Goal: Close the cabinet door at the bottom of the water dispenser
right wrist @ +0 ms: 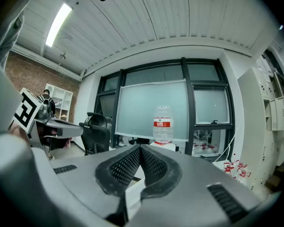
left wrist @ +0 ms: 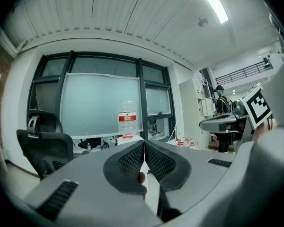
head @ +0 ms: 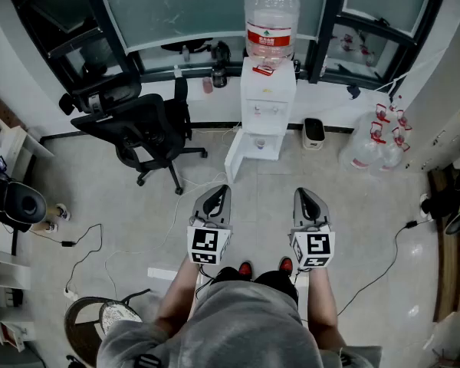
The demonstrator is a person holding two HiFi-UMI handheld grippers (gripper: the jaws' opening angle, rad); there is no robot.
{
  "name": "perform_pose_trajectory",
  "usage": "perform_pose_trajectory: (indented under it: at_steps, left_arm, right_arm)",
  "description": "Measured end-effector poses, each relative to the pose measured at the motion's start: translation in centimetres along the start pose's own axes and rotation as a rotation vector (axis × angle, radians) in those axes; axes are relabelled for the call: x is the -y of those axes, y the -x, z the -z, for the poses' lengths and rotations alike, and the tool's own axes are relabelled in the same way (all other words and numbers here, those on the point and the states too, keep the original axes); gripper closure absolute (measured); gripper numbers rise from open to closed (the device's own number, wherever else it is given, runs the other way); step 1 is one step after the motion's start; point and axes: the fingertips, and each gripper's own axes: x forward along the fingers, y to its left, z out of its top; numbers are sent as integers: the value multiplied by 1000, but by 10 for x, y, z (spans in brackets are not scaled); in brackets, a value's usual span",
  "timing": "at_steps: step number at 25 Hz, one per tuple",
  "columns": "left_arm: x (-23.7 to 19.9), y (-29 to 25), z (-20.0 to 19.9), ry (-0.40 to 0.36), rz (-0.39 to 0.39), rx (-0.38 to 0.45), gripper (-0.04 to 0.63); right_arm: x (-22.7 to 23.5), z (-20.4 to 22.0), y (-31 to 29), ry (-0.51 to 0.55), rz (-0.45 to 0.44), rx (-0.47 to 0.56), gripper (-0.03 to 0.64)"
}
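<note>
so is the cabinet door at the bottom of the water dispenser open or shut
Open: the white cabinet door stands swung out leftward from the base of the water dispenser.

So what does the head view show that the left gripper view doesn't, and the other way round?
Only the head view: the cabinet door at the bottom of the water dispenser, standing open, and a small bin beside it. Only the left gripper view: the ceiling light, a person in the background, and a close look at the left gripper, jaws together with nothing held. Both: the big water bottle and the black office chair.
</note>
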Motion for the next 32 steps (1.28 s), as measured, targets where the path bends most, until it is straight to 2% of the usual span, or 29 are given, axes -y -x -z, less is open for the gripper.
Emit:
perform_pose_trajectory:
  at_steps: [10,16,23,32]
  left_arm:
    - [-4,-3,3,-7,1,-6,571]
    - [-2,-30,3,1,9,-10,571]
    - [-18,-98,0,-8,-19,-13,571]
    - [-40,-219,-15,-4,-58,-42,571]
  right_arm:
    - [-4,-1,-3,-30,-6,17,600]
    - [17,11,-17,-36,10,1,600]
    - [61,17,-77,-45,1,2,600]
    - [138,6,-195,-62,-39,15,600]
